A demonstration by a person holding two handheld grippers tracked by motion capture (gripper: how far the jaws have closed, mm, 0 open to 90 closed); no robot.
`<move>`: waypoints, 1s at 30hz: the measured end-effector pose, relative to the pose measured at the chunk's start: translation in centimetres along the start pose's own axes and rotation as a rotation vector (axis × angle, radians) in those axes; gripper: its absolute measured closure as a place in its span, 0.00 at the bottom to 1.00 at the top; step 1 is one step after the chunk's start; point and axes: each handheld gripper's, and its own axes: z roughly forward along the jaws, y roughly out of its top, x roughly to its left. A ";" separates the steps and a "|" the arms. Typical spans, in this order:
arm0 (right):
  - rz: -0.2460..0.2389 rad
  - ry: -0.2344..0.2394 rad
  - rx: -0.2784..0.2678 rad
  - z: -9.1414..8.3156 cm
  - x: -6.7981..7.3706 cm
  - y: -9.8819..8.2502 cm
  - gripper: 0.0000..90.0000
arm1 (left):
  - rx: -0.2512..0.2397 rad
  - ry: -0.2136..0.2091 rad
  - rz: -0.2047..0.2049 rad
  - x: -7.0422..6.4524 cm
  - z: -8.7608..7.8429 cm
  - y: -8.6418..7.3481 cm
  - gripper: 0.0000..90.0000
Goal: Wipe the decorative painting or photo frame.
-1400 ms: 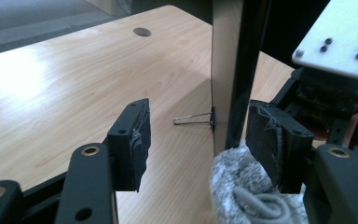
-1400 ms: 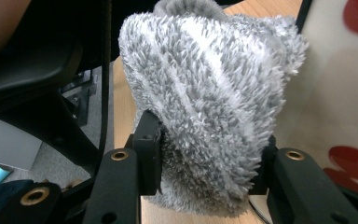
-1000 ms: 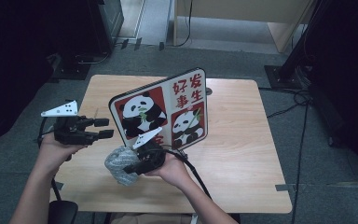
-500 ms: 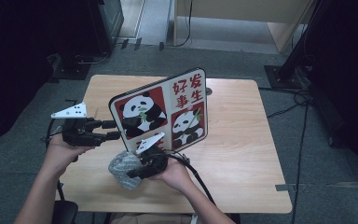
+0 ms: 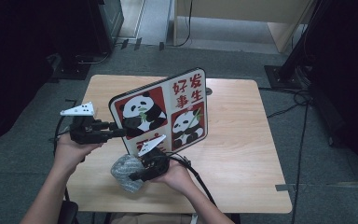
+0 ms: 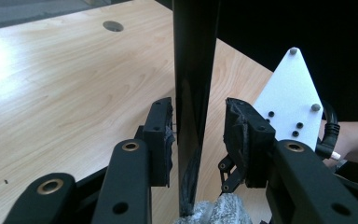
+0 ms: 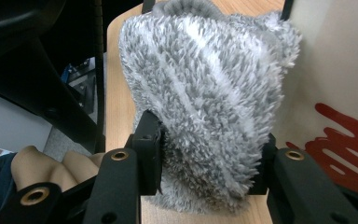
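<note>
The panda board (image 5: 161, 112) stands tilted on the table (image 5: 242, 140), leaning up over its left half, with its lower edge near the front. The left gripper (image 5: 116, 131) reaches level to the board's left edge; in the left gripper view that dark edge (image 6: 193, 93) runs upright between the jaws, which have just been closing. One pad (image 6: 161, 140) lies just beside the edge and the other (image 6: 240, 135) stands apart with a gap showing, so the board is not yet pinched. The right gripper (image 5: 137, 176) is clenched on a grey fluffy cloth (image 5: 126, 171) at the board's lower left corner; in the right gripper view the cloth (image 7: 205, 93) bulges between both jaws, touching the board face (image 7: 326, 70). The table's right half lies bare out to its right edge; bare wood (image 6: 65, 84) spreads beyond the left gripper too
</note>
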 end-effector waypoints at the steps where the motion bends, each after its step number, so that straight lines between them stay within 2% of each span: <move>1: 0.001 0.002 0.000 0.0 0.0 0.0 0.66 | 0.006 -0.005 0.000 0.1 0.1 0.0 0.72; 9: -0.008 0.022 -0.004 -1.2 0.4 0.6 0.67 | 0.001 -0.013 -0.013 0.4 0.2 -0.3 0.84; 14: -0.023 0.017 -0.014 -2.1 0.7 1.1 0.67 | -0.004 -0.014 -0.014 0.5 0.2 -0.3 0.85; 15: -0.031 0.013 -0.019 -2.8 0.8 1.3 0.67 | -0.003 -0.015 -0.016 0.5 0.2 -0.3 0.85; 21: -0.033 0.005 -0.029 -4.2 1.0 1.8 0.67 | -0.006 -0.016 -0.011 0.5 0.2 -0.3 0.86; 23: -0.038 -0.004 -0.046 -5.4 1.1 2.4 0.67 | -0.004 -0.018 -0.009 0.5 0.2 -0.3 0.86; 30: -0.027 -0.031 -0.071 -7.8 1.2 3.2 0.67 | -0.002 -0.019 -0.002 0.5 0.2 -0.3 0.86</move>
